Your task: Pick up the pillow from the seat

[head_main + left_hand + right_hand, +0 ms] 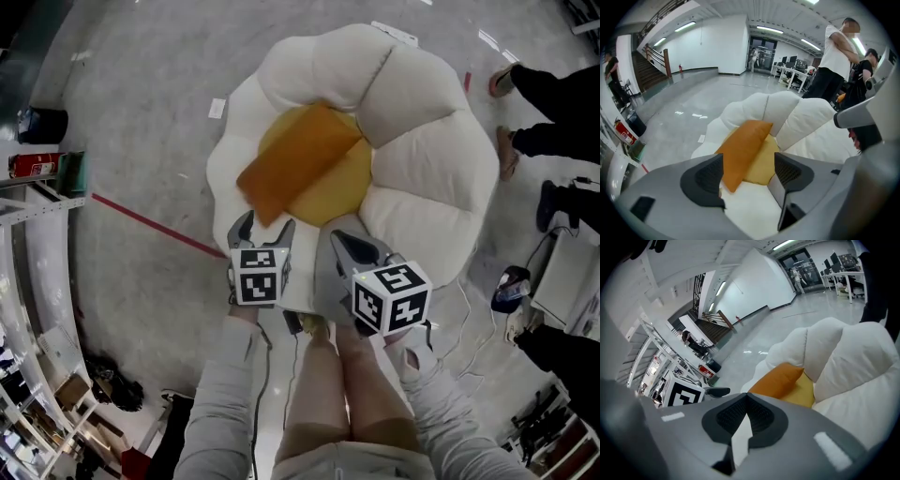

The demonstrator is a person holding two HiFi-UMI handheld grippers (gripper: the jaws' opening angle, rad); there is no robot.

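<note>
An orange pillow [298,159] lies tilted on the yellow centre [339,186] of a white flower-shaped seat [427,164]. The pillow [742,151] also shows in the left gripper view, and the pillow [780,379] shows again in the right gripper view. My left gripper [262,231] hangs just short of the pillow's near corner, jaws apart with nothing between them; the pillow's lower edge shows through the gap. My right gripper [361,247] hovers over the seat's near rim, its pads pressed together on nothing.
People stand beyond the seat [834,61], and feet and legs [525,112] are at the right. Metal shelving [37,187] with a red extinguisher [30,165] stands at the left. A red floor line [150,225] runs toward the seat. Cables [469,347] lie at the lower right.
</note>
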